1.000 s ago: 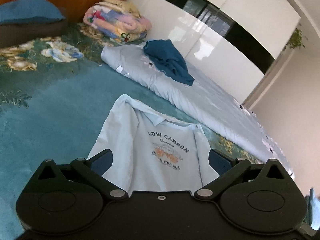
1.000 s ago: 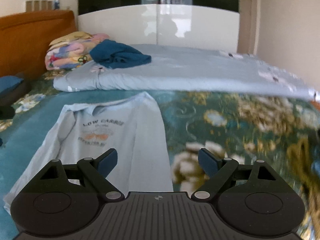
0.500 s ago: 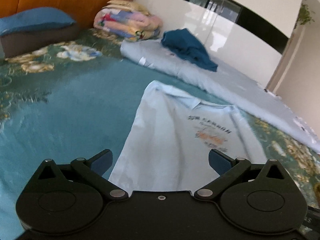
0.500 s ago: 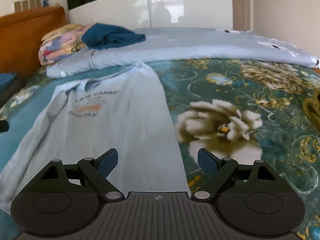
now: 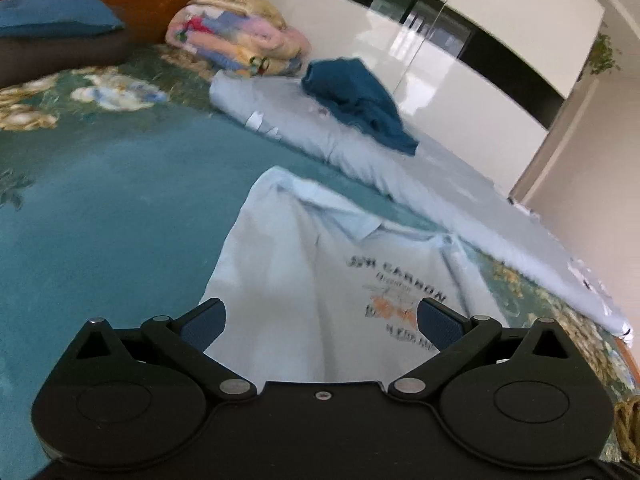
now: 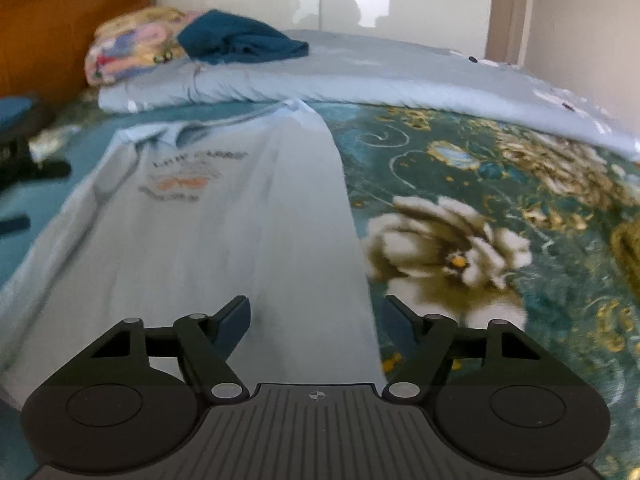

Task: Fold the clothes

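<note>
Spreading wide and holding nothing, the left gripper hovers over the pale blue shirt lying flat on the floral bedspread, while the right gripper, jaws likewise apart and empty, straddles the shirt's right edge.

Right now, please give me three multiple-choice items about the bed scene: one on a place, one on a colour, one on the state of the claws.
1. Where does the dark blue garment lie?
A. on the pale blue quilt
B. on the printed shirt
C. on the pillow

2. What colour is the printed shirt?
A. red
B. light blue
C. black

3. How do both claws stand?
A. shut on the shirt
B. open, holding nothing
C. shut on the quilt

Answers: 1 A, it rests atop the quilt. 2 B, the fabric is pale blue. 3 B, the left claw and right claw show wide gaps.
</note>
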Tool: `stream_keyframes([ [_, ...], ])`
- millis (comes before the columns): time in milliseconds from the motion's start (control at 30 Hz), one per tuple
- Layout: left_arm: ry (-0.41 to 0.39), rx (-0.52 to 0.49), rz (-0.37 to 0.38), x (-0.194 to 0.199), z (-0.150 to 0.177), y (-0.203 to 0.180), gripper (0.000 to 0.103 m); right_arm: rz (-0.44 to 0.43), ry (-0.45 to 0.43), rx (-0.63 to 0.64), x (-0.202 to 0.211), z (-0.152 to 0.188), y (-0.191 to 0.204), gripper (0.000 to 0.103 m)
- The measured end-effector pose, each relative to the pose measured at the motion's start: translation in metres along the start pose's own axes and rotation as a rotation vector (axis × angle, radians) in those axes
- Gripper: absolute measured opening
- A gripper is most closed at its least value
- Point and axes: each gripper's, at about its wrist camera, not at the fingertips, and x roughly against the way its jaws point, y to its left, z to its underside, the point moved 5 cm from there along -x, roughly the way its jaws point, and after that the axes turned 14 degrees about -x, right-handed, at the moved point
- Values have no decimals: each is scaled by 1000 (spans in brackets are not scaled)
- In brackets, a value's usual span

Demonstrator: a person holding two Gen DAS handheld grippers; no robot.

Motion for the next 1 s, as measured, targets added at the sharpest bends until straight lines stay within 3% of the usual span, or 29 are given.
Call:
stream_keyframes([
  [133,6,3,-4,-7,-1,4,101,38,13,28,3,1,-3,70],
  [200,9,26,5,-7,-2,8,101,48,18,-17,4,-1,-14,70],
  [300,14,64,21,-8,-3,14,101,56,29,-67,4,-2,-24,61],
  [400,19,102,36,-9,-4,20,101,52,48,-81,2,2,-23,58],
  [600,37,144,63,-12,-4,24,101,45,87,-109,-3,9,-21,38],
  [767,49,139,81,-13,-2,20,101,11,85,-149,2,7,-22,14],
  [1000,55,146,89,-14,-1,18,101,9,79,-220,8,-6,-38,5],
])
